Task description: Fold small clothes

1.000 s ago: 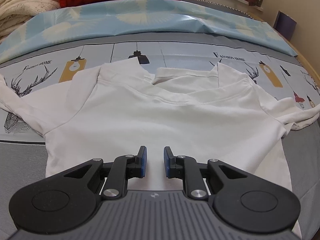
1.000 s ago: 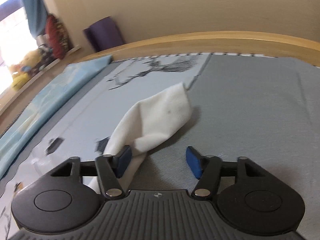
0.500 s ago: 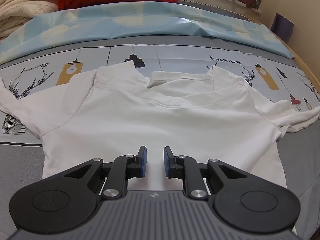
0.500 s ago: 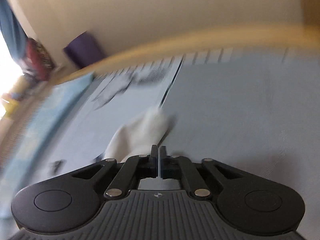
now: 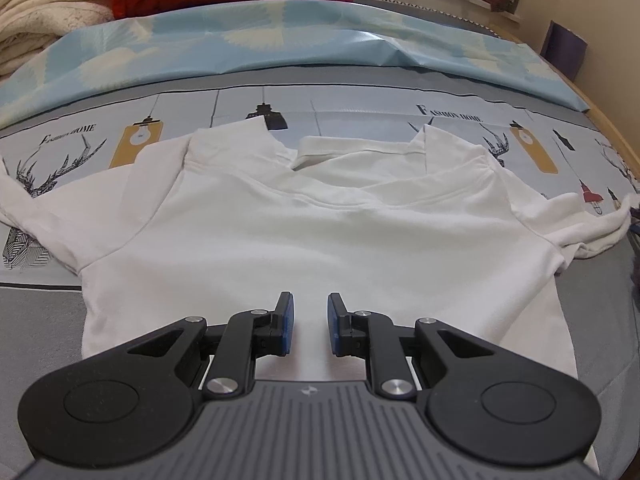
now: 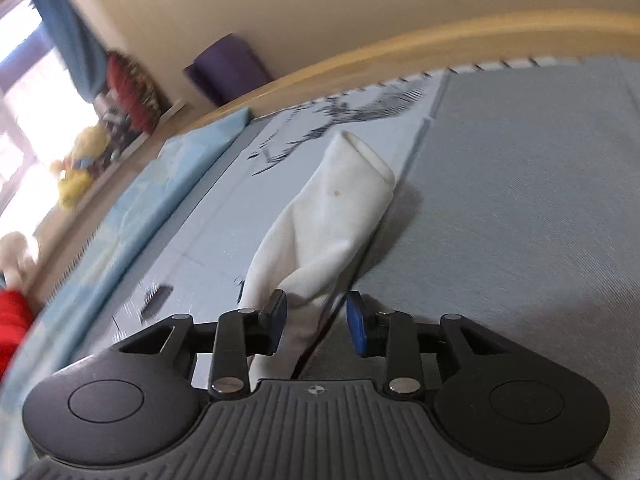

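Sleeve [image 6: 332, 216] between right fingers [image 6: 276, 320], untouched

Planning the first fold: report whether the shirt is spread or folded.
Spread. The white shirt lies flat on the bedsheet, both sleeves out sideways, collar showing, no fold yet.

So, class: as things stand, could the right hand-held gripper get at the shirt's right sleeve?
Probably yes. The right hand-held gripper is open, and the sleeve lies between its fingers with nothing over it.
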